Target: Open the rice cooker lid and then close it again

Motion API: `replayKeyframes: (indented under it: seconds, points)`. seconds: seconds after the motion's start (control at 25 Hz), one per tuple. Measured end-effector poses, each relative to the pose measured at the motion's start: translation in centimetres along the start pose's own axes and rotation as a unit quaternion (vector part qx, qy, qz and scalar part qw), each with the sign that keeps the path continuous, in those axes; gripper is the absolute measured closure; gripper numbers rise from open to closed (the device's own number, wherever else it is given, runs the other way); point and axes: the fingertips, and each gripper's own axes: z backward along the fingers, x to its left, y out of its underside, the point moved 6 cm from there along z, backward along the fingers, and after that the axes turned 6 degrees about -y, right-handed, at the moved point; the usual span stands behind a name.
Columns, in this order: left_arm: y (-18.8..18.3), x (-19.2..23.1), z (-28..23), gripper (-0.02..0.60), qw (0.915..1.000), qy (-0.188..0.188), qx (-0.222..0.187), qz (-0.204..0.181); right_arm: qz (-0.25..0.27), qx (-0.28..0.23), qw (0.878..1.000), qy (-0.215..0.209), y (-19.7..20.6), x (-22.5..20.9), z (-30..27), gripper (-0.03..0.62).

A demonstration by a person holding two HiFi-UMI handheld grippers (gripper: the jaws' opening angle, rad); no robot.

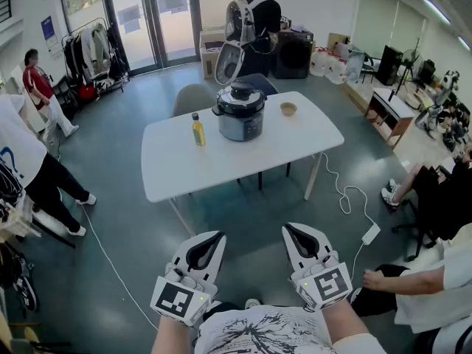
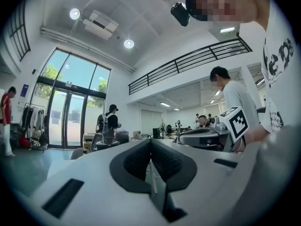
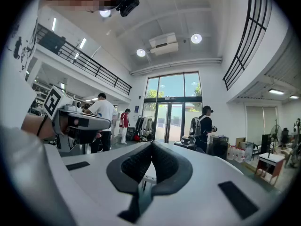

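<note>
One rice cooker, lid down, stands on the table, well ahead of both grippers. One bottle is left of it and one bowl right. The left gripper and right gripper are closed and empty. Only the head view shows the bare floor between them and the table's near edge.

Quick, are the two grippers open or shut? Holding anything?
Left gripper: closed, holding nothing.
Right gripper: closed, holding nothing.
</note>
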Motion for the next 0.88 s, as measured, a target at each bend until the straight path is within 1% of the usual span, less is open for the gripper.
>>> replayKeyframes:
  seconds: [0.44, 0.64, 0.68, 0.76, 0.8, 0.88]
  points:
    - [0.8, 1.7, -2.6, 0.568, 1.0, 0.001, 0.007, 0.004, -0.008, 0.012, 1.0, -0.002, 1.2, -1.6, -2.0, 0.582]
    - [0.9, 2.5, -4.3, 0.568, 0.9999, -0.003, 0.009, 0.011, -0.047, 0.009, 0.999, -0.012, 1.7, -3.3, -2.8, 0.58]
    - [0.9, 2.6, -4.8, 0.568, 0.9999, -0.002, 0.009, 0.011, -0.052, 0.004, 0.999, -0.01, 1.6, -3.9, -3.2, 0.53]
    - [0.7, 3.0, -5.8, 0.568, 0.9999, -0.002, 0.012, 0.009, -0.059, -0.01, 0.998, -0.004, 1.4, -5.5, -4.0, 0.13]
    - [0.8, 3.3, -6.3, 0.568, 0.9998, -0.001, 0.017, 0.009, -0.062, -0.016, 0.998, 0.004, 1.3, -6.2, -4.4, 0.073]
    - [1.0, 4.1, -7.0, 0.568, 0.9997, 0.001, 0.023, 0.009, -0.065, -0.015, 0.998, 0.018, 1.4, -7.3, -5.4, 0.032]
